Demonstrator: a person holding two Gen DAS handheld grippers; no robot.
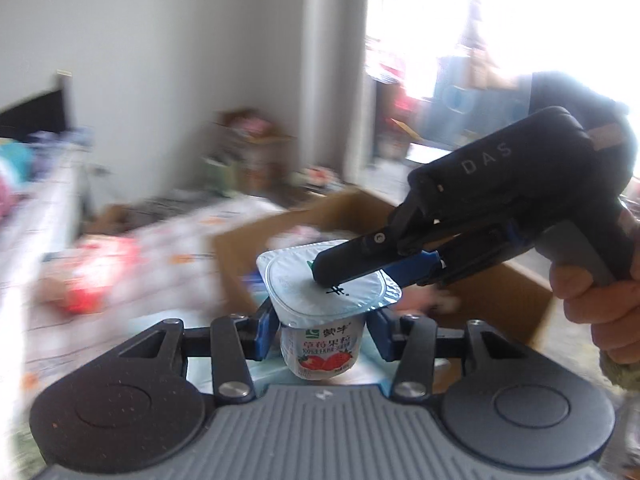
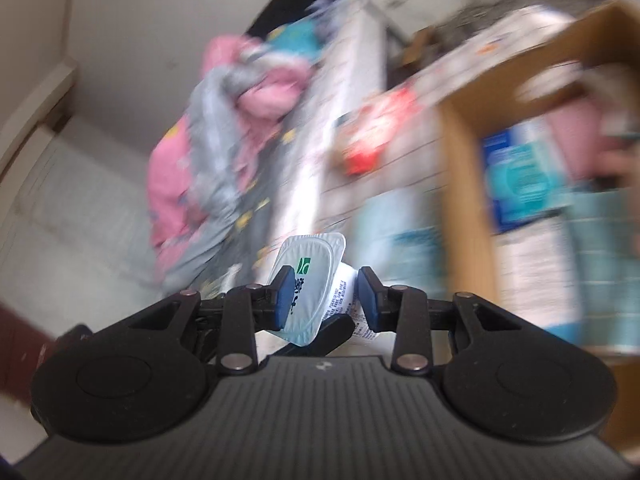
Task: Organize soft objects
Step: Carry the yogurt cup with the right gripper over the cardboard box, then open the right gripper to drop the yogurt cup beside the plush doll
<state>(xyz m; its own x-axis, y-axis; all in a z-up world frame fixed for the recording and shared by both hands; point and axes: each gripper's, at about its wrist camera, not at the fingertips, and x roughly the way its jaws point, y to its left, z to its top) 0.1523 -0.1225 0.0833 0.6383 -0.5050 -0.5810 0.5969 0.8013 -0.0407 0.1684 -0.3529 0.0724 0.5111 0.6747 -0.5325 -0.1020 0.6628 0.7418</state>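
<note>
Left wrist view first: my left gripper [image 1: 322, 330] squeezes the sides of a yogurt cup [image 1: 323, 344], one blue pad on each side, just under the wide foil lid [image 1: 328, 280]. The cup stands upright. My right gripper [image 1: 332, 276] comes in from the right, and its top finger lies flat on the lid. My right hand [image 1: 596, 300] holds its handle at the picture's edge. Right behind the cup is an open cardboard box [image 1: 516, 280], with its near wall close to the cup. A red packet [image 1: 94, 272] lies on the patterned cloth to the left, well apart from the cup. Everything behind is blurry.

Right wrist view: my right gripper [image 2: 322, 298] is closed on the yogurt cup [image 2: 316, 288], one pad on the foil lid and the other behind the cup's body. The cup looks tilted here. The cardboard box [image 2: 468, 216] fills the right side, with blue and white packs inside. A pile of pink and grey clothes [image 2: 224, 148] sits to the left, far off. The red packet [image 2: 368, 140] lies between the pile and the box.
</note>
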